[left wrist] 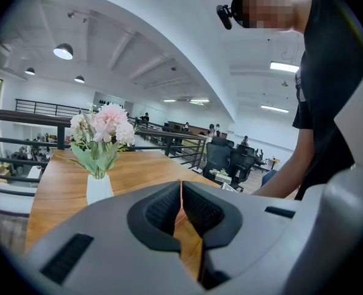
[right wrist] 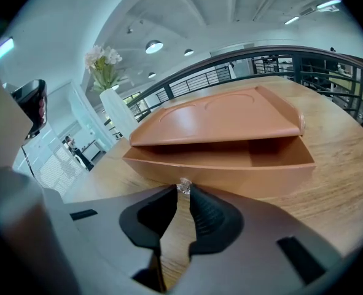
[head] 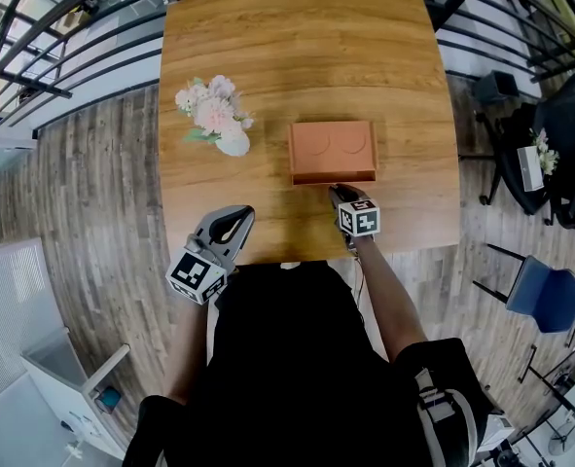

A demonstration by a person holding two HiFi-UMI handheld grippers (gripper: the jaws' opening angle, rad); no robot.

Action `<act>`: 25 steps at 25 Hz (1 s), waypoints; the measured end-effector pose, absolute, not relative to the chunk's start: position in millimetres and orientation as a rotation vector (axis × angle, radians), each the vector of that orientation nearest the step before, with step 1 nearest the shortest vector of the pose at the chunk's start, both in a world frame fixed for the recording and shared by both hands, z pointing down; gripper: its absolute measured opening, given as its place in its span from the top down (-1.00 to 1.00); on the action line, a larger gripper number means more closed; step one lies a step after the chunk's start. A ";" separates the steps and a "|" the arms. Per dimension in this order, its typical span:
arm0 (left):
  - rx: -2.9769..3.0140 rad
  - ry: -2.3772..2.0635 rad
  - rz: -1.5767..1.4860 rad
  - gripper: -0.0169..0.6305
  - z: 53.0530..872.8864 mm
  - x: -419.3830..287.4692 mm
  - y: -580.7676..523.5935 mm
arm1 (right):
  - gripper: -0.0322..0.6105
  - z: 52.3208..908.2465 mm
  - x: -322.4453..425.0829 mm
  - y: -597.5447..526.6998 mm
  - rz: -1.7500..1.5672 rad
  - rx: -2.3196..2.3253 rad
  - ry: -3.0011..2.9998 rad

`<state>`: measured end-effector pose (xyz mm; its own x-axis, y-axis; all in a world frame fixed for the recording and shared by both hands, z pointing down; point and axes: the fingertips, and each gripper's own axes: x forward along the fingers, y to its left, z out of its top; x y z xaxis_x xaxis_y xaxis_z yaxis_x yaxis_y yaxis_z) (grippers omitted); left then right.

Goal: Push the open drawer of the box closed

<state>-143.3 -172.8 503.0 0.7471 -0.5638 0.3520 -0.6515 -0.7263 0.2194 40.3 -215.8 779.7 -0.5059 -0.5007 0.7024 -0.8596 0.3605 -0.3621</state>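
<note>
Black-shirted, the person's torso point(head: 297, 358) fills the bottom of the head view and hides the near edge of the wooden table point(head: 297, 47). The left gripper point(head: 231, 224) hovers over that edge with its jaws pressed together on nothing, only a sliver of tabletop showing between them. The right gripper point(right wrist: 183, 192) reaches the terracotta box point(head: 333, 149) at mid-table. Its jaws are pinched on the small clear knob point(right wrist: 184, 186) of the drawer point(right wrist: 230, 168), which stands pulled out. From above, the lid covers most of the drawer's inside. Each marker cube point(head: 360, 218) bears black-and-white squares. A white vase of pink flowers point(head: 217, 115) stands left of the box, well apart.
</note>
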 end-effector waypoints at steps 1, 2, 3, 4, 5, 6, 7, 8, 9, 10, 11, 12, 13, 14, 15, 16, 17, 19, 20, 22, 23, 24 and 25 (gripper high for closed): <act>2.616 -0.943 0.374 0.86 503.2 -143.9 -172.9 | 0.65 779.4 40.3 -217.6 0.996 1.181 -2.148; 2.612 -0.946 0.373 0.86 503.4 -144.5 -172.9 | 0.65 779.1 40.3 -219.3 0.994 1.181 -2.147; 2.609 -0.950 0.372 0.86 503.3 -145.1 -172.8 | 0.65 778.8 40.3 -220.7 0.992 1.179 -2.147; 2.608 -0.953 0.372 0.86 502.8 -145.6 -172.9 | 0.65 778.7 40.3 -222.0 0.992 1.178 -2.147; 2.609 -0.956 0.372 0.86 501.8 -146.1 -173.1 | 0.65 778.6 40.2 -223.3 0.992 1.178 -2.147; 2.610 -0.959 0.373 0.86 501.2 -146.7 -173.4 | 0.65 778.5 39.8 -224.8 0.992 1.178 -2.148; 2.610 -0.962 0.373 0.86 500.9 -147.4 -173.4 | 0.65 778.2 39.2 -226.5 0.991 1.179 -2.149; 2.610 -0.963 0.373 0.86 500.7 -148.0 -173.4 | 0.65 777.7 38.7 -228.3 0.991 1.179 -2.151; 2.609 -0.965 0.373 0.86 500.6 -148.2 -173.3 | 0.65 777.2 38.5 -230.1 0.990 1.180 -2.151; 2.609 -0.966 0.373 0.86 500.5 -148.2 -173.0 | 0.65 776.9 38.6 -231.8 0.989 1.181 -2.151; 2.608 -0.966 0.372 0.86 500.8 -148.1 -172.8 | 0.65 777.0 38.9 -233.4 0.988 1.182 -2.151; 2.607 -0.966 0.373 0.86 501.4 -147.9 -172.8 | 0.65 777.4 39.2 -235.0 0.987 1.183 -2.151; 2.605 -0.966 0.375 0.86 502.1 -147.8 -172.9 | 0.65 777.8 39.3 -236.4 0.987 1.183 -2.152; 2.604 -0.965 0.377 0.86 502.8 -147.8 -173.1 | 0.65 778.1 39.2 -237.6 0.987 1.183 -2.152; 2.603 -0.965 0.377 0.86 503.2 -147.9 -173.4 | 0.65 778.3 38.9 -238.5 0.987 1.183 -2.153; 2.604 -0.966 0.375 0.86 503.2 -148.2 -173.8 | 0.65 778.5 38.6 -238.9 0.987 1.182 -2.153; 2.603 -0.966 0.374 0.86 502.9 -148.3 -174.1 | 0.65 778.6 38.5 -239.2 0.988 1.182 -2.154; 2.602 -0.966 0.373 0.86 502.3 -148.4 -174.8 | 0.65 777.7 38.3 -240.2 0.994 1.184 -2.157; 2.602 -0.965 0.373 0.86 501.8 -148.3 -175.3 | 0.65 777.2 38.0 -241.1 0.996 1.185 -2.159; 2.604 -0.965 0.374 0.86 501.5 -147.8 -176.1 | 0.65 776.8 37.7 -243.3 0.997 1.187 -2.160; 2.604 -0.964 0.374 0.86 501.9 -147.3 -176.0 | 0.65 777.1 37.8 -244.1 0.997 1.187 -2.160; 2.604 -0.963 0.374 0.86 502.6 -146.8 -175.7 | 0.65 777.6 37.9 -244.8 0.997 1.188 -2.160; 2.603 -0.962 0.375 0.86 503.4 -146.4 -175.3 | 0.65 778.1 37.9 -245.5 0.996 1.187 -2.161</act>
<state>-146.4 -175.3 503.4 0.7361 -0.5753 0.3567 -0.6649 -0.7133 0.2216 37.9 -245.5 778.1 -0.5099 -0.5102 0.6926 -0.8580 0.3593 -0.3670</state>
